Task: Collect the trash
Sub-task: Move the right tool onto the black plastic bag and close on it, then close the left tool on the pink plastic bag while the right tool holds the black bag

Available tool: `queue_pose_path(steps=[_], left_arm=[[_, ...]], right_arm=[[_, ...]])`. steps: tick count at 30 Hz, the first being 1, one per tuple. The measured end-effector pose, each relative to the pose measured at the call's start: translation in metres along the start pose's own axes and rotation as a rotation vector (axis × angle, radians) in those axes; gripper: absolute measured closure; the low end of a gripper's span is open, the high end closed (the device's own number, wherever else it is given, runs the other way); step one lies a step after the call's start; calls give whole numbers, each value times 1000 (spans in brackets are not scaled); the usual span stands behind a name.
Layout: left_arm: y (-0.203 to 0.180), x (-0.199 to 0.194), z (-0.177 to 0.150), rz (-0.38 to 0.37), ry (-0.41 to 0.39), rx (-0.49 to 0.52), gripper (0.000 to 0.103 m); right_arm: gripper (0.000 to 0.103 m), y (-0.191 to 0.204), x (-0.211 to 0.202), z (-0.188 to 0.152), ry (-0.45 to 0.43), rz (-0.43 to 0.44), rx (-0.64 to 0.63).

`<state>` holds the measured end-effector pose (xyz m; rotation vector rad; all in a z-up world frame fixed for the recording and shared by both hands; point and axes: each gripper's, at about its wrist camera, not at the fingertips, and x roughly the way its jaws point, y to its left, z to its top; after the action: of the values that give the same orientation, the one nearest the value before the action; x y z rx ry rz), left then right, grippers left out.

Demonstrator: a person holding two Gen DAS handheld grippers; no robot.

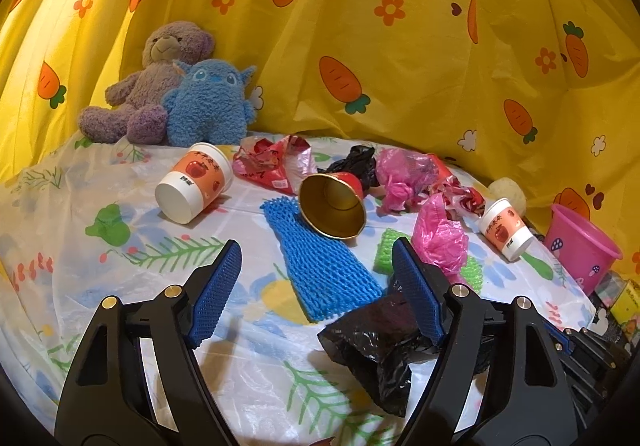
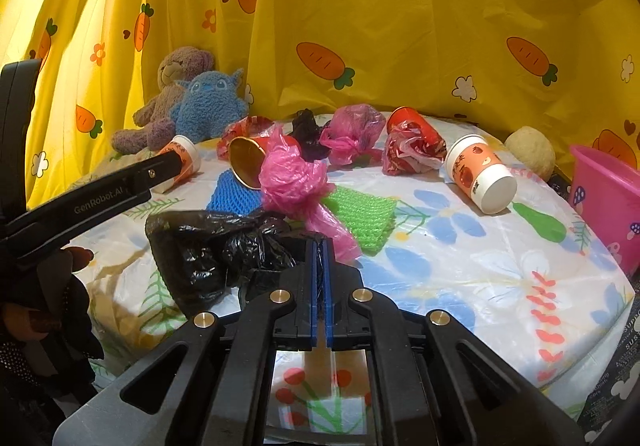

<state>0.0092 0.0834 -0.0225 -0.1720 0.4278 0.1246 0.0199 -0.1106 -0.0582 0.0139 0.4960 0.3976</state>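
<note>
Two tools are at work: the right tool (image 2: 319,246) is clamped on a black bag (image 2: 208,246) lying on the table (image 2: 500,258), while the left tool (image 1: 316,286) is held wide. Next, lifting toward the pink bucket (image 2: 608,198) is called for.

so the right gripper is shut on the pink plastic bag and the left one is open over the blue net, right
Not quite. The right gripper is shut on the black plastic bag, not the pink one; the pink plastic bag lies just beyond it, untouched. The right wrist view shows black film pinched between the closed pads. The rest stands: the left gripper is open over the blue net.
</note>
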Motion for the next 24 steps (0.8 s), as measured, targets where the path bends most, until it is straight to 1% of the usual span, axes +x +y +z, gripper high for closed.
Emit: queue_pose_path(steps=[2,4,7,9,11,13,15,17,19,20,22,24], left_arm=[[-8,3,1,-47,13,9,27],[-20,11,2,-105,42,28,27],[-41,23,6,-157,70,88,27],[-56,30,13,-203,89,129,32],[-68,36,17,-242,101,165,33],[-81,45,17,-259,120,201,39],[-89,58,14,-271,165,219,45],[-93,71,11,-284,221,220,50],[-95,82,7,-300,265,215,59],[-96,86,6,-312,285,214,61],[-96,93,4,-342,314,200,74],[-96,95,3,-355,319,186,78]], right_arm=[[100,-6,-5,2,-14,-12,2],[100,-12,-6,2,-19,-31,4],[100,-19,-6,2,-11,-37,20],[100,-22,-7,0,-10,-40,20],[100,-23,-7,-1,-6,-42,26],[100,-26,-7,-2,-4,-44,35],[100,-30,-7,-1,-5,-49,39],[100,-33,-7,0,-4,-53,42],[100,-35,-7,0,-3,-54,46],[100,-36,-7,0,-3,-56,46],[100,-37,-7,0,-2,-58,47],[100,-38,-8,0,-1,-60,49]])
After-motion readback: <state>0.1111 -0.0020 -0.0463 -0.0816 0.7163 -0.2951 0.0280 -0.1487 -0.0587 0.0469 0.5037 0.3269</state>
